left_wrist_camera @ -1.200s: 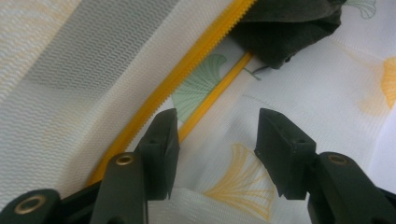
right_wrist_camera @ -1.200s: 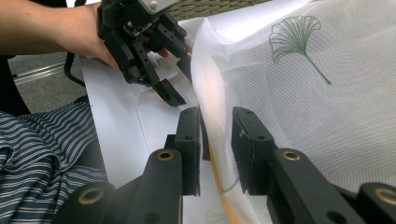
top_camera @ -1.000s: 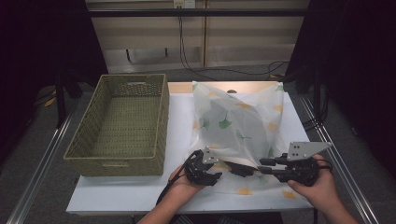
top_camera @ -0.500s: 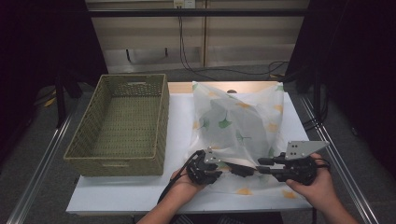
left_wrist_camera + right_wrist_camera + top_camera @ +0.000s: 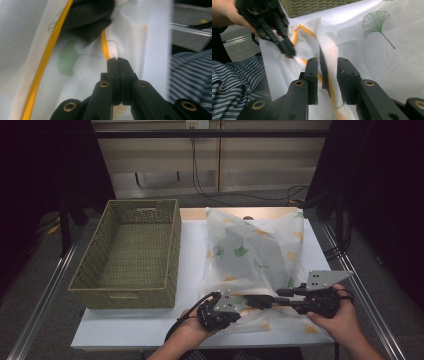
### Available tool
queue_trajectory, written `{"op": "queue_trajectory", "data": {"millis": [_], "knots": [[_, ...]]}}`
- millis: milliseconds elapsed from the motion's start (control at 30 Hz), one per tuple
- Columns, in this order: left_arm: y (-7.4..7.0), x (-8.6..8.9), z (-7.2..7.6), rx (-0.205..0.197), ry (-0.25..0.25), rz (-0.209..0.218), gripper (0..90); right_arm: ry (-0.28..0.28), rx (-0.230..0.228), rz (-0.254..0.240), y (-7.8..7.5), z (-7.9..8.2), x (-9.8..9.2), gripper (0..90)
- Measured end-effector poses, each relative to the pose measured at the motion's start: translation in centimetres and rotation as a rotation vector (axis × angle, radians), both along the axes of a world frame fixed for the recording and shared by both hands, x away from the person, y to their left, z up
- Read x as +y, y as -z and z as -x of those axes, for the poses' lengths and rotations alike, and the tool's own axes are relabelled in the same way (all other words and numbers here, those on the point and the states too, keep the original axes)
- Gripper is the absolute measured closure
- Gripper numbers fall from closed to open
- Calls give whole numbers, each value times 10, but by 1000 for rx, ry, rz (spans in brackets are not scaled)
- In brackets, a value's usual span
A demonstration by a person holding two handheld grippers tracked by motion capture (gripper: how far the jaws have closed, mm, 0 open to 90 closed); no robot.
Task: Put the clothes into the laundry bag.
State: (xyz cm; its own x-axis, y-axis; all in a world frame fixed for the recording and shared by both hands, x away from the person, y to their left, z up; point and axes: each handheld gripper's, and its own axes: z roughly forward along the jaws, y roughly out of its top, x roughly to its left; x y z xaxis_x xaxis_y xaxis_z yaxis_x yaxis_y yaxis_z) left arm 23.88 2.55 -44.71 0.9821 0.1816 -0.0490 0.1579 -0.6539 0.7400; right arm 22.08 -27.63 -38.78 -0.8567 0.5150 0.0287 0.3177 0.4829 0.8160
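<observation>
At table's near edge | mesh laundry bag [image 5: 255,255] lying beside wicker basket [image 5: 130,250] | left gripper [image 5: 116,59] just closing, pinching the orange-zipped hem [image 5: 106,47], likely opening it | right gripper [image 5: 327,75] half-open, straddling a fold, apparently steadying.

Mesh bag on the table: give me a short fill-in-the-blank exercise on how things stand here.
1. The left gripper has just been closing and is now shut on the ____ of the mesh bag.
2. The bag's mesh is printed with green and yellow ____.
3. Left of the bag stands an empty woven ____.
4. The right gripper has a fold of the bag's ____ edging between its jaws.

Missing words: edge; leaves; basket; yellow
</observation>
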Motion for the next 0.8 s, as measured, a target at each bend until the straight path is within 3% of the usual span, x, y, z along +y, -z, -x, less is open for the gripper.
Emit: {"op": "queue_trajectory", "data": {"millis": [67,100,133,267,333,367,433,567,600,800], "knots": [[-6,6,2,0,14,17,896,2,0,-1,0,0,1,711],[-7,8,3,5,18,62,896,1,-3,0,0,0,1,711],[-9,11,3,3,8,76,895,7,-5,2,0,0,1,710],[-10,19,0,7,-47,32,885,0,-1,-3,-1,-1,2,709],[-6,22,-1,7,-84,52,862,-3,1,-7,-2,0,3,709],[-8,24,0,-4,-97,32,841,-4,-5,-6,-2,-1,4,709],[-10,28,1,-21,-113,52,741,-6,-8,-5,-4,0,4,707],[-14,38,5,-10,-145,73,655,-9,-18,-10,-8,1,7,705],[-13,41,5,-7,-146,92,645,-12,-17,-11,-10,1,7,704],[-16,58,7,-13,-207,99,562,-21,-31,-10,-16,0,15,702]]}}
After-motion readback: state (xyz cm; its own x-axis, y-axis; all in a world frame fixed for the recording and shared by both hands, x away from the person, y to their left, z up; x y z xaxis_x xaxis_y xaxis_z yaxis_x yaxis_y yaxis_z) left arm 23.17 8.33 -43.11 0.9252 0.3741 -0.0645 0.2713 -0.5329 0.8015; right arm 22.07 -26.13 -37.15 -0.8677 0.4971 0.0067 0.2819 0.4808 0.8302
